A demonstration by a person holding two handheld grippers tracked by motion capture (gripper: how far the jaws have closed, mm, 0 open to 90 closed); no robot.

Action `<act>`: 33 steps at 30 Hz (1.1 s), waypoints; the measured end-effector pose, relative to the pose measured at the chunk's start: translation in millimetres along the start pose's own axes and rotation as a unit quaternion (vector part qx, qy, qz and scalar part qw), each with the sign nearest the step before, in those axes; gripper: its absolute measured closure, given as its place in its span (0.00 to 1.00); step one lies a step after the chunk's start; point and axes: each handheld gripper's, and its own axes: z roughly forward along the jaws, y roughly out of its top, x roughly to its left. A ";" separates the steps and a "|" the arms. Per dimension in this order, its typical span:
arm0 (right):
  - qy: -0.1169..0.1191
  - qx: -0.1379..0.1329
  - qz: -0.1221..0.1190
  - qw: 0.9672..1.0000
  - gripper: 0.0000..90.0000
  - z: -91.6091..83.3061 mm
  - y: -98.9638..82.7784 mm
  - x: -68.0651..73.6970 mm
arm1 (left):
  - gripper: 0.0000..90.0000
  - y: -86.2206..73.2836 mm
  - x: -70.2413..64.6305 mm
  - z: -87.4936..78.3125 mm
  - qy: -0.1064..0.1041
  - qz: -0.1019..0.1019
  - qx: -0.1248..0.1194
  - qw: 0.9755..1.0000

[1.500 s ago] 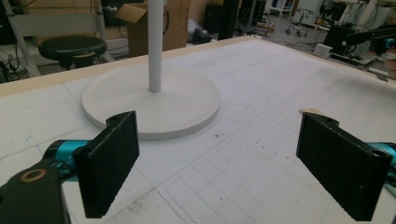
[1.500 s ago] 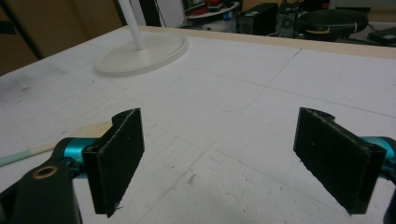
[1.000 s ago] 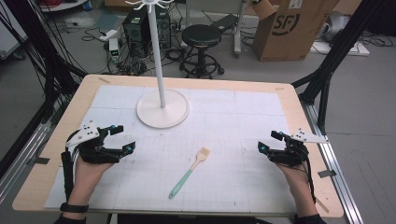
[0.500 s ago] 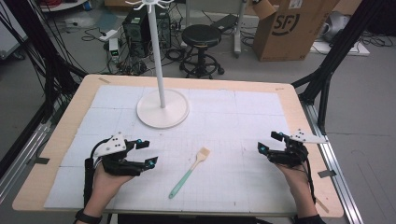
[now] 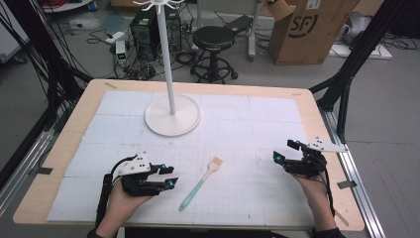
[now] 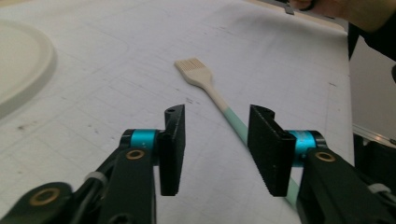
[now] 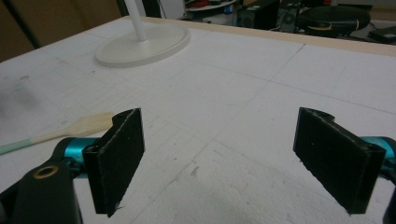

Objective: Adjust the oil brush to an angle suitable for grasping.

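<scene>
Pastry brush point(image 5: 200, 181) lying flat near the table's point(image 5: 317, 106) front edge, about midway along it, bristles toward the far side. Left gripper point(image 5: 167, 177) beside the mint handle, jaws spread, nothing held. Right gripper point(image 5: 285, 151) near the right edge, jaws wide, empty. Judged step: approach for pickup; best to straddle the handle squarely, then close. Stand point(image 5: 172, 115) top cut off; handle end hidden in left gripper view.
</scene>
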 end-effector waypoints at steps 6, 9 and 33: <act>-0.001 0.001 0.000 1.000 0.18 -0.1 -0.1 -0.3 | 0.81 -4.8 -4.3 7.5 -0.023 -0.001 0.026 0.999; -0.002 0.001 -0.002 1.000 0.18 0.1 -0.1 -0.5 | 0.88 -6.0 -8.1 9.6 -0.036 0.001 0.032 0.999; -0.002 0.002 0.001 1.000 0.18 0.5 -0.4 -0.6 | 1.00 -12.1 -47.6 46.7 -0.111 0.051 0.101 0.987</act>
